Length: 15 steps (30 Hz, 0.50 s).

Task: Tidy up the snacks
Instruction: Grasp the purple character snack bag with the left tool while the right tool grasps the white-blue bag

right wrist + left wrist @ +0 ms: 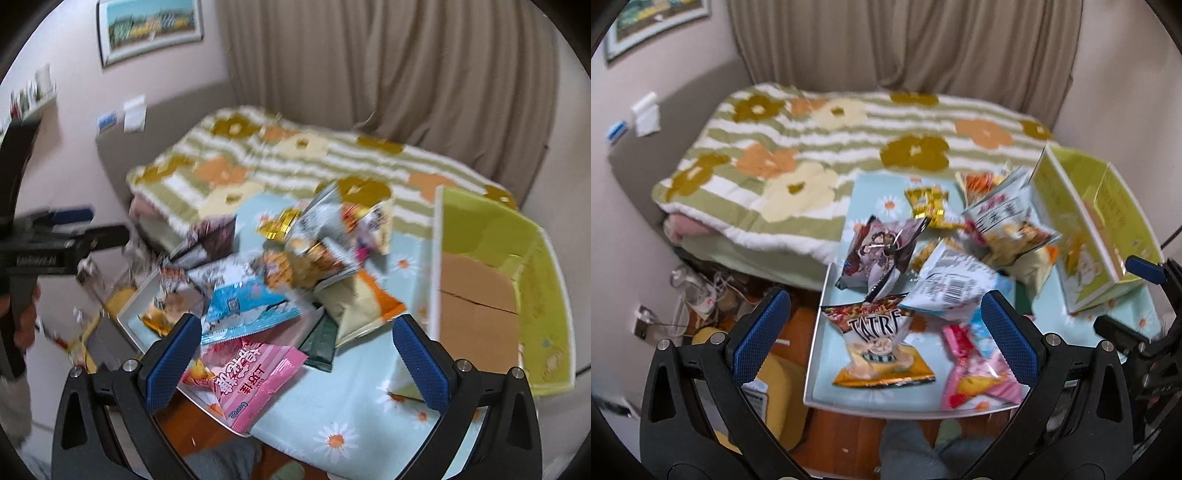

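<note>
Snacks (pixel 882 343) piled on table (pixel 351 417) ahead of both tools, jaws wide, nothing held.

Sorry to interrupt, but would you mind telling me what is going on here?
A person holds a gripper in each hand over a small table by a bed, about to sort snacks. Both the left gripper and the right gripper hang with jaws open and empty. Snack bags, among them a pink bag, lie in a loose pile on the table. The green box beside the pile holds nothing that can be seen.
</note>
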Tool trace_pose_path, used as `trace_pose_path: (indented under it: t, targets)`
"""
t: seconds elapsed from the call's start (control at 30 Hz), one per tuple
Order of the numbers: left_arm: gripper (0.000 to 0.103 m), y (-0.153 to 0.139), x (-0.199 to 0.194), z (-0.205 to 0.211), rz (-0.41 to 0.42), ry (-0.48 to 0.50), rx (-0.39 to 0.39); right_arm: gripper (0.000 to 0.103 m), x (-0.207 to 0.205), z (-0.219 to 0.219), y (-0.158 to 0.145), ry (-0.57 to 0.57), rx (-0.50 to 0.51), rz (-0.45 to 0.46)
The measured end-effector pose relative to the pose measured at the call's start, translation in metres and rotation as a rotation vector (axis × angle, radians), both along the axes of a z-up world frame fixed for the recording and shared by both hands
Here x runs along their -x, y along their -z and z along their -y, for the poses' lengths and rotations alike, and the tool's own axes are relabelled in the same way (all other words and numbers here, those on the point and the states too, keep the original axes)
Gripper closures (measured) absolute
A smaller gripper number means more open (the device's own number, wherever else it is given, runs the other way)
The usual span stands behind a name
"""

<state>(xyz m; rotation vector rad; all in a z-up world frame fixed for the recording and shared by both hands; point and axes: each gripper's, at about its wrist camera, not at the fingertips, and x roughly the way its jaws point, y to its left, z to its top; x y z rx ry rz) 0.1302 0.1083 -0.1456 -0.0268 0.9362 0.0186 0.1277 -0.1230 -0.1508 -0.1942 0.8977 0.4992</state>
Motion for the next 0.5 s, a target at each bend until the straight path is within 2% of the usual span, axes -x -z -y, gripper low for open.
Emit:
trace_pose_path:
  t: [0.13, 0.3, 0.5]
  targets:
    - [0.000, 0.032, -0.040, -0.009, -0.087, 0.045, 0.005, 0.000, -0.020, -0.035, 0.024, -0.080, 0.089, -0.048]
    - [0.000, 0.070, -0.088, -0.017, -0.173, 0.108, 0.014, 0.000, -0.038, -0.065, 0.045, -0.131, 0.153, -0.078]
    - [0.000, 0.108, -0.122, -0.014, -0.268, 0.183, 0.009, 0.000, -0.061, -0.085, 0.069, -0.171, 0.176, -0.146]
